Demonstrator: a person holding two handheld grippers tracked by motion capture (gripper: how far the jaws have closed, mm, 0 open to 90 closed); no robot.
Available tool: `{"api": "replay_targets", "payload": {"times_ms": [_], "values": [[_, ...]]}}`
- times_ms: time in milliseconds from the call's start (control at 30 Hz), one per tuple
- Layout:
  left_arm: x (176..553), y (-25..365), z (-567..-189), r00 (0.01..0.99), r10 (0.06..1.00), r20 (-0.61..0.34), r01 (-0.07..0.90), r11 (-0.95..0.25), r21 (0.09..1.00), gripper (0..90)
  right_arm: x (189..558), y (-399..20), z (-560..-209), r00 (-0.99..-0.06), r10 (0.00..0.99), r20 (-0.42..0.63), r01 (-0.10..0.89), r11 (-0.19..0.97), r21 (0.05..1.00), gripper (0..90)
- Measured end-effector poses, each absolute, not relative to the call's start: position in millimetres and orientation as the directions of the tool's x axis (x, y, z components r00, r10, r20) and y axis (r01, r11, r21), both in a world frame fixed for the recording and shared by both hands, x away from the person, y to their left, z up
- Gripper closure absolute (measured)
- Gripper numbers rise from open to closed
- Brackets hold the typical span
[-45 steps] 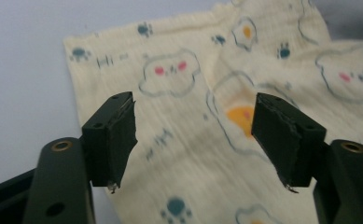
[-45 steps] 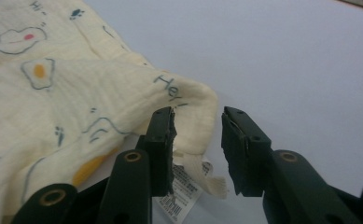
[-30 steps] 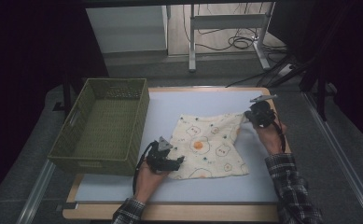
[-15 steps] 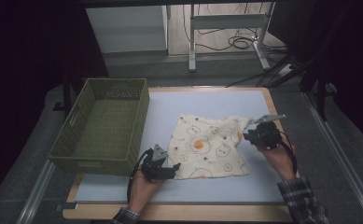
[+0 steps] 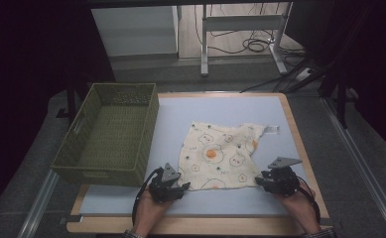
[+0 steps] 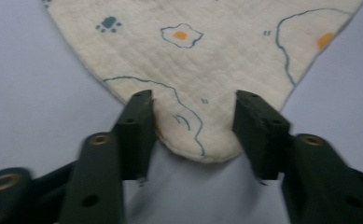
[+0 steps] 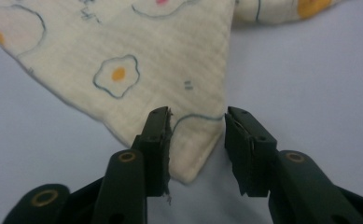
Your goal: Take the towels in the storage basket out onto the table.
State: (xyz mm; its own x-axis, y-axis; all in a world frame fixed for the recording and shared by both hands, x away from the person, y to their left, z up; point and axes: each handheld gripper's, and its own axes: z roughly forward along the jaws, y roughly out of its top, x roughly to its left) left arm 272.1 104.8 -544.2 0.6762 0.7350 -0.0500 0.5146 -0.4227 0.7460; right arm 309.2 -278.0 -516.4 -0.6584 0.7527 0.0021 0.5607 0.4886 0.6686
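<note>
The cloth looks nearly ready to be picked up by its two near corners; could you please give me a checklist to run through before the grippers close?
1. Left gripper straddles a cloth corner: ok; jaws have just been closing, a gap remains.
2. Right gripper straddles the other near corner: ok.
3. Pads pressing fabric: not ok, both open.
4. Cloth flat: not ok, far right corner folded.
5. Basket clear of the cloth: ok.

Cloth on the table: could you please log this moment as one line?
cloth: flat | left hand-held gripper: closing, straddles near corner | right hand-held gripper: open, straddles other near corner
</note>
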Motion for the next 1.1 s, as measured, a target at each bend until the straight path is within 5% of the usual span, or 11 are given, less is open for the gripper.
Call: {"api": "replay_targets", "payload": {"times_ms": [67, 167, 500, 567, 667, 867, 1100], "values": [[272, 105, -544, 0.681, 0.731, -0.046, 0.508, -0.426, 0.748, 62.9, 308, -281, -516, -0.659, 0.751, 0.035, 0.573, 0.472, 0.669, 86.5], [271, 105, -542, 0.699, 0.715, -0.030, 0.494, -0.452, 0.742, 84.9, 304, -279, -515, -0.661, 0.750, 0.034, 0.575, 0.476, 0.666, 88.2], [256, 129, -521, 0.687, 0.723, -0.077, 0.493, -0.385, 0.780, 87.5, 254, -276, -475, -0.725, 0.689, 0.008, 0.480, 0.496, 0.724, 87.8], [251, 131, -521, 0.692, 0.716, -0.086, 0.499, -0.390, 0.774, 86.5, 246, -275, -476, -0.740, 0.672, 0.025, 0.483, 0.505, 0.715, 86.4], [249, 133, -525, 0.679, 0.730, -0.080, 0.512, -0.393, 0.764, 67.6, 241, -275, -483, -0.740, 0.673, -0.001, 0.482, 0.530, 0.698, 77.9], [275, 129, -522, 0.656, 0.748, -0.098, 0.531, -0.365, 0.765, 51.4, 269, -290, -491, -0.683, 0.730, -0.001, 0.517, 0.484, 0.706, 70.0], [328, 107, -508, 0.658, 0.748, -0.086, 0.510, -0.359, 0.782, 47.4, 319, -293, -493, -0.634, 0.773, 0.007, 0.541, 0.437, 0.719, 69.3]]}}
